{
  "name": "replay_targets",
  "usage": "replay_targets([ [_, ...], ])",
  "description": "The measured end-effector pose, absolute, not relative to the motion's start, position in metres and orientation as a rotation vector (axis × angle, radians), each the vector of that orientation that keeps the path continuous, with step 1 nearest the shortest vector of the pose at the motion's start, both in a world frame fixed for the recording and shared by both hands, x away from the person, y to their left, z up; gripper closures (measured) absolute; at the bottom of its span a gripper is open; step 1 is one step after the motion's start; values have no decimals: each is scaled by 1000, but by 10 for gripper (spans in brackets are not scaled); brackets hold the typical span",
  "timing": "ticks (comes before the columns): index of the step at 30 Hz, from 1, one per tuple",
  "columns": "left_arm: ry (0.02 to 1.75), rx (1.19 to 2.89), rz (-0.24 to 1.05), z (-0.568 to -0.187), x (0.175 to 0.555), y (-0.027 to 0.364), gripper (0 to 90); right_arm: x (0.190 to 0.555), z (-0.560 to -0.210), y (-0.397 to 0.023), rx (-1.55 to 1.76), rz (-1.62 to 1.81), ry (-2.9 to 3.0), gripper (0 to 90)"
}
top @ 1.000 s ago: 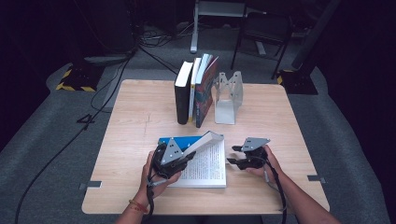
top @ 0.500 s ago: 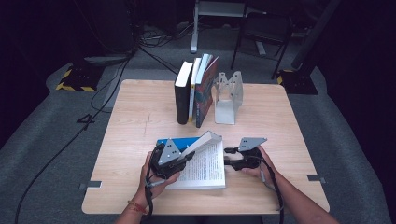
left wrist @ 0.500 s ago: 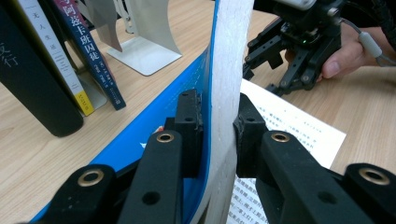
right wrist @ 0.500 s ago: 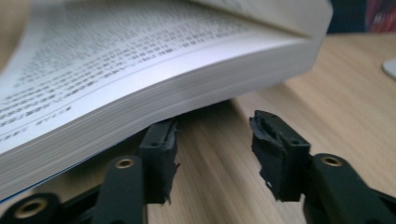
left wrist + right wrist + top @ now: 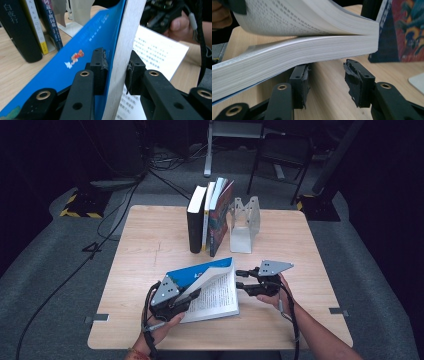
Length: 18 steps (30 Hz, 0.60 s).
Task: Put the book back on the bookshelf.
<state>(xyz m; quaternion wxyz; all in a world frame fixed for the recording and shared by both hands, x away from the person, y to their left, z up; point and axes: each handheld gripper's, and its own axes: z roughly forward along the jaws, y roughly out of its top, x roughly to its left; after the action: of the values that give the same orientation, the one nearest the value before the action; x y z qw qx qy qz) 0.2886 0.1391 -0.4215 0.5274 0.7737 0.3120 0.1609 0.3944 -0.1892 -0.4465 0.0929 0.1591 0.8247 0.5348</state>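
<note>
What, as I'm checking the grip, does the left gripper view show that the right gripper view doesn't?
Left gripper view: the left hand-held gripper clamping the raised blue cover and pages, with the black book standing behind. Right gripper view: the right hand-held gripper, jaws just closing on nothing, by the stacked page edges. Both: the open book and the wooden table.

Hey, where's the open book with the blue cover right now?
In the high view the open book lies near the table's front edge, between the left gripper, clamped on its raised blue-covered half, and the right gripper, in front of the upright books.
</note>
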Motion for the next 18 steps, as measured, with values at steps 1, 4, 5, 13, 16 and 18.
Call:
replay_targets([
  [1,743,1867,406,-423,284,139,724,393,-443,-187,457,1580,2440,541],
  [4,766,1865,403,-428,276,140,693,390,-437,-183,436,1598,2428,540],
  [5,766,1865,403,-428,276,140,674,390,-437,-183,436,1598,2428,540],
  [13,770,1866,368,-432,277,142,705,387,-431,-174,404,1605,2409,541],
  [16,753,1825,312,-433,284,143,713,385,-424,-178,389,1633,2371,541],
  [18,734,1823,302,-431,288,138,713,385,-418,-182,384,1673,2349,540],
])
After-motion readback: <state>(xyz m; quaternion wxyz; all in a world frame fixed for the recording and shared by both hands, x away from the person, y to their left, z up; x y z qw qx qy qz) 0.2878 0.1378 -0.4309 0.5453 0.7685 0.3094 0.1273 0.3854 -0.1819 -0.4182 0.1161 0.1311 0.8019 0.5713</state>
